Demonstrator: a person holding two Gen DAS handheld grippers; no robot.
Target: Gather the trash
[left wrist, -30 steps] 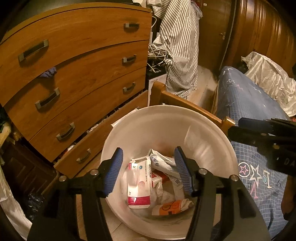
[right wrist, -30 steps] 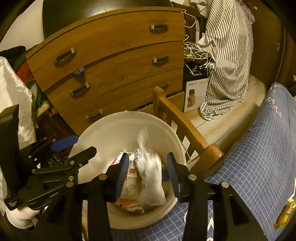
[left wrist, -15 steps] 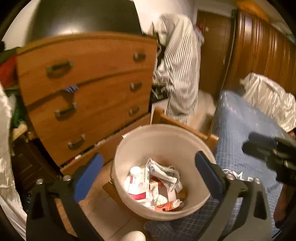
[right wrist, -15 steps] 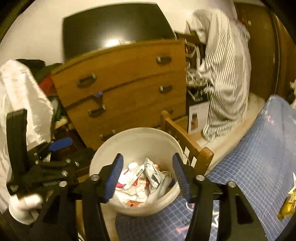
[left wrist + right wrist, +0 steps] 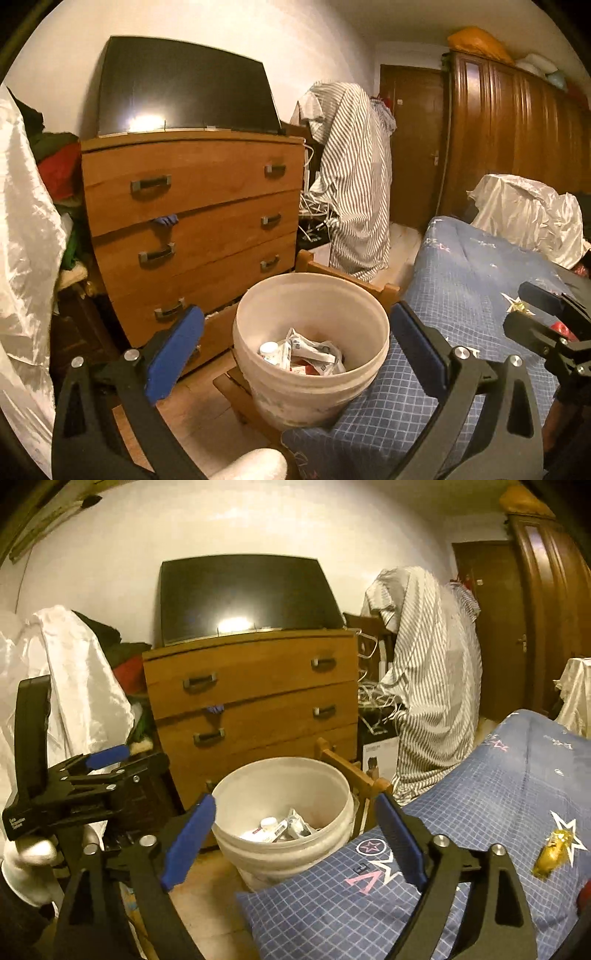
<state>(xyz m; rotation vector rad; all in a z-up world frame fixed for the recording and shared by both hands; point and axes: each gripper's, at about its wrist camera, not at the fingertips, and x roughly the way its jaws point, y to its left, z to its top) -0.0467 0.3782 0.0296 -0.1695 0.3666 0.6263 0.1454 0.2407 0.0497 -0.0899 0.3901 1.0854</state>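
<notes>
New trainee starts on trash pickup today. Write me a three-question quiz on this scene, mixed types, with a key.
1. True or false: the white bucket already holds trash.
2. Multiple choice: the yellow wrapper lies on (A) the blue checked bedspread, (B) the wooden dresser, (C) the floor.
3. Fill in: the left gripper has ____ between its pads.

Key: 1 true; 2 A; 3 nothing. The bucket seen between the pads stands farther off, and the right gripper, its jaws opening, is likewise empty.
</notes>
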